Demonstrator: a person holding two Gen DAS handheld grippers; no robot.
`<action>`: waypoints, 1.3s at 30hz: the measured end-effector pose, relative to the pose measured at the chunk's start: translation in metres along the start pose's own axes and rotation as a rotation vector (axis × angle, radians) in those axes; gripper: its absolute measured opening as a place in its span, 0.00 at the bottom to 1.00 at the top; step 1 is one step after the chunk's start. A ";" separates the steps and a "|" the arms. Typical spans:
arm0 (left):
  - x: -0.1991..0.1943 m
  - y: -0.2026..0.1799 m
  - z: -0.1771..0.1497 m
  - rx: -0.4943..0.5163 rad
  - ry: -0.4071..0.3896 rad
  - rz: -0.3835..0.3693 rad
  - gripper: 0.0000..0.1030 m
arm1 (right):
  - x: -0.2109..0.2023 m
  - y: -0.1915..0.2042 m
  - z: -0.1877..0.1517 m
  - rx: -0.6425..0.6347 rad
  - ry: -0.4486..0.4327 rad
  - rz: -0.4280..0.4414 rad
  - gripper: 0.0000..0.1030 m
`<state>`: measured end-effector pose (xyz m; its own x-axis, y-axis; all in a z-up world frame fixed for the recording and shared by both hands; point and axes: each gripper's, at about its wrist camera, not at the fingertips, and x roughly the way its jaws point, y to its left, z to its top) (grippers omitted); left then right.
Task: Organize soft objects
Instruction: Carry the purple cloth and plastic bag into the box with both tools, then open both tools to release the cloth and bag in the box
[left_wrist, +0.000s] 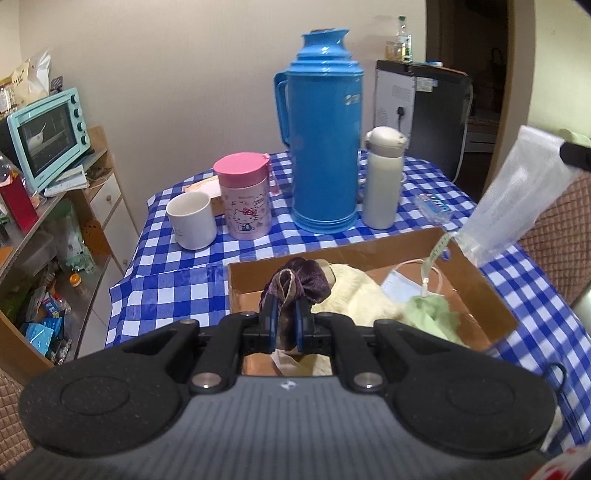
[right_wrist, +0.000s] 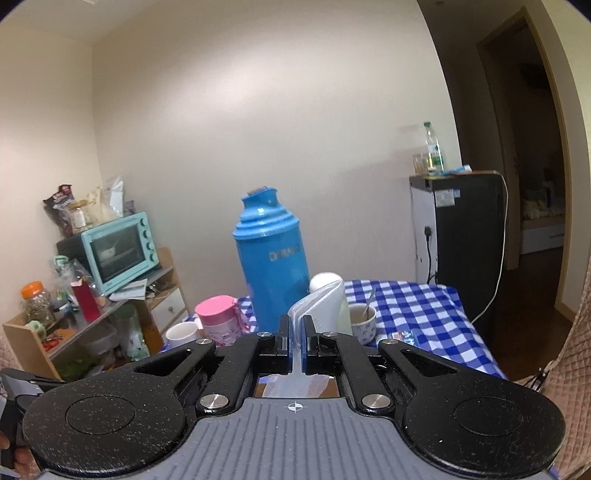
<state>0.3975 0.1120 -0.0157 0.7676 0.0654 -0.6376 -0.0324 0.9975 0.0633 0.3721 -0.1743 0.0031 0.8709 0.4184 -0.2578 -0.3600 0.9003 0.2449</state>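
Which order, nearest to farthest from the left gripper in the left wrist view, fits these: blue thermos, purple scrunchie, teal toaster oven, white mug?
1. Purple scrunchie: clamped in the left gripper, over the cardboard box.
2. White mug: ahead on the left of the checked table.
3. Blue thermos: behind, centre.
4. Teal toaster oven: off the table, far left shelf.

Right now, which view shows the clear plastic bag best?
The left wrist view: the clear plastic bag hangs full length above the cardboard box, pinched at its top by the right gripper. The right wrist view shows only its bunched edge between the fingers.
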 end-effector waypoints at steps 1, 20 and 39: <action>0.006 0.002 0.001 -0.006 0.005 0.003 0.08 | 0.006 -0.002 -0.002 0.007 0.003 -0.004 0.04; 0.131 0.013 -0.011 -0.057 0.170 0.017 0.08 | 0.147 -0.034 -0.092 0.127 0.371 -0.084 0.04; 0.119 0.016 -0.021 -0.064 0.160 -0.042 0.36 | 0.159 -0.037 -0.114 0.052 0.570 -0.087 0.50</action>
<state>0.4746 0.1363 -0.1070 0.6580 0.0216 -0.7527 -0.0470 0.9988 -0.0124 0.4857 -0.1271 -0.1535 0.5740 0.3543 -0.7382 -0.2655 0.9334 0.2416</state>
